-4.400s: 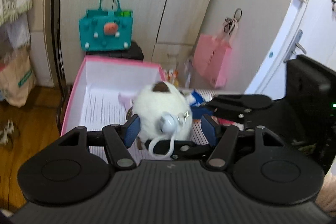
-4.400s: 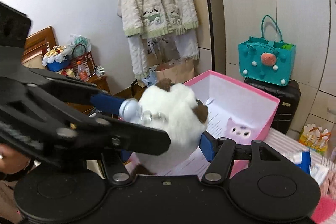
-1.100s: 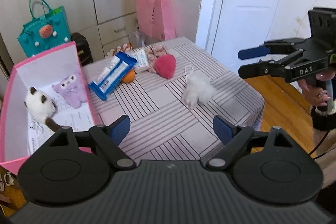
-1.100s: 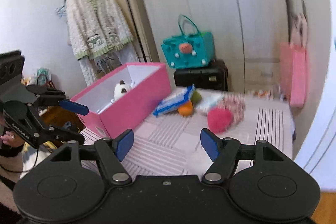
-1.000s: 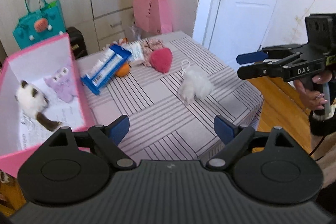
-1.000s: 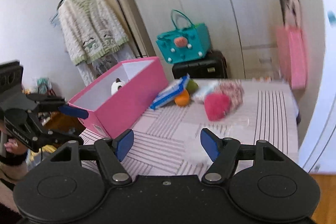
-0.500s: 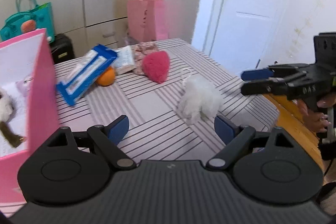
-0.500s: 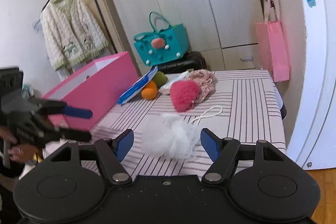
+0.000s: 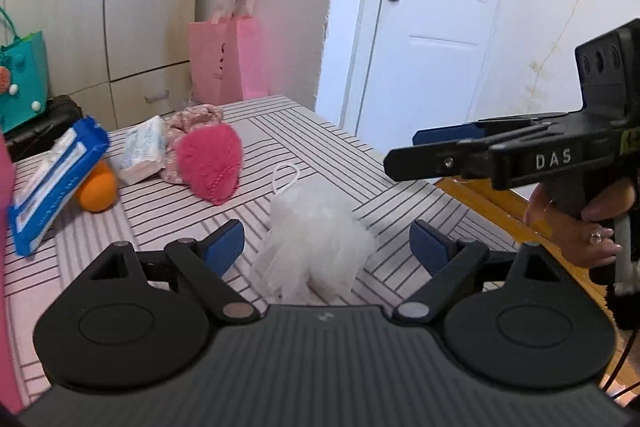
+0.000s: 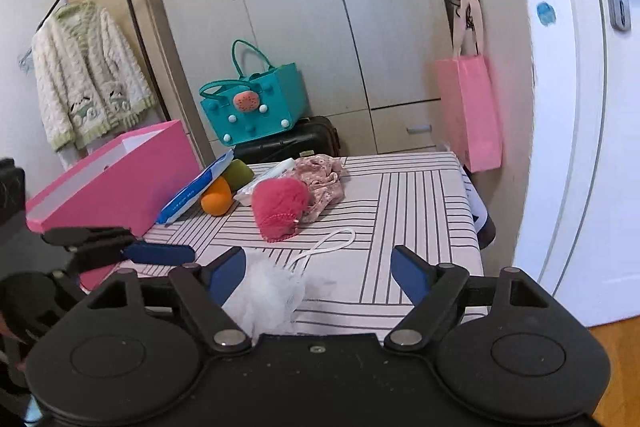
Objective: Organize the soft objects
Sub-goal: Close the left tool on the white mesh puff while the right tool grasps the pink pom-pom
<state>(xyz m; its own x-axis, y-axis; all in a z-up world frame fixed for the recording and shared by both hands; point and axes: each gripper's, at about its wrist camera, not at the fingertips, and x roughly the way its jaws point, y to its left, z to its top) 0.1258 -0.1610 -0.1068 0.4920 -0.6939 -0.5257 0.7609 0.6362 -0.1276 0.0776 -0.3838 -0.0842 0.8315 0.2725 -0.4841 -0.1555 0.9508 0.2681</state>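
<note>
Because the white mesh puff (image 9: pixel 316 239) lies loose on the striped desk (image 9: pixel 400 195), I bracket it with my left gripper (image 9: pixel 326 247) wide, untouched, while my right gripper (image 10: pixel 316 271), jaws opening, flanks it; the pink box (image 10: pixel 116 179) waits nearby.

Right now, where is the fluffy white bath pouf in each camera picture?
Left wrist view: the white bath pouf sits low in the middle, on the striped table, between the left gripper's open fingers.
Right wrist view: it sits low, left of middle, by the right gripper's left finger; its jaws are opening.
Shared landmark: the pink fuzzy heart just behind it.
</note>
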